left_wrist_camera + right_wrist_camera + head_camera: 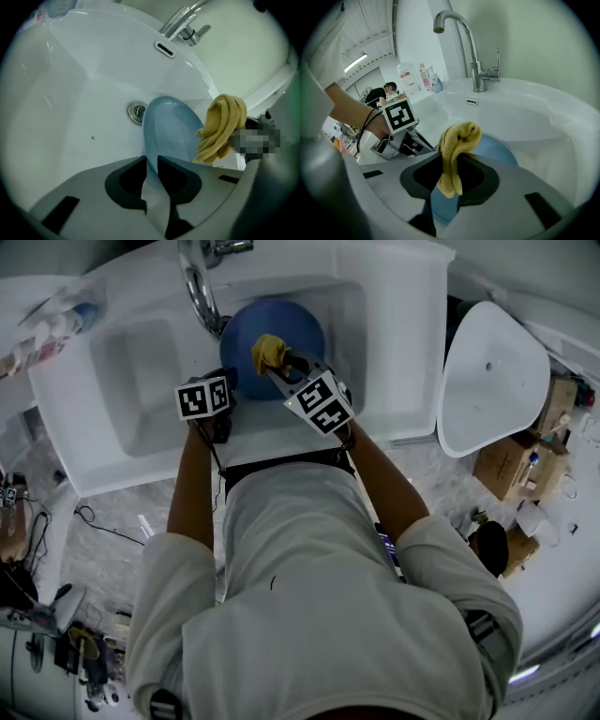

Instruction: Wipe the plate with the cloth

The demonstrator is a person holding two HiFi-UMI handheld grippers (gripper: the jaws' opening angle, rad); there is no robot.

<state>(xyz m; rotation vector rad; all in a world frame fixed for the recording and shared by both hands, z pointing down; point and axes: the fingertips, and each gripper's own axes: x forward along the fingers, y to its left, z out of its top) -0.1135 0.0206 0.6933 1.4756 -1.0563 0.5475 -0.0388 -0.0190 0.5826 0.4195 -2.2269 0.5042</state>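
Sink (141, 390): white; in the head view I find its near rim covered by my arms and the marker cubes.

Plate (281, 322): blue, standing tilted in the sink below the tap (471, 47). Its near rim is hidden in the head view.

Left gripper (151, 161): its fingers (126, 180) are clamped on the plate's rim. The rim runs on between them and out of sight.

Right gripper (449, 159): its fingers (479, 180) pinch the cloth. I cannot see whether the cloth touches the plate.

Cloth (457, 138): yellow, bunched above the pinch with a tail hanging below, in front of the plate's face.

Drain (136, 112): partly hidden behind the plate's far edge.
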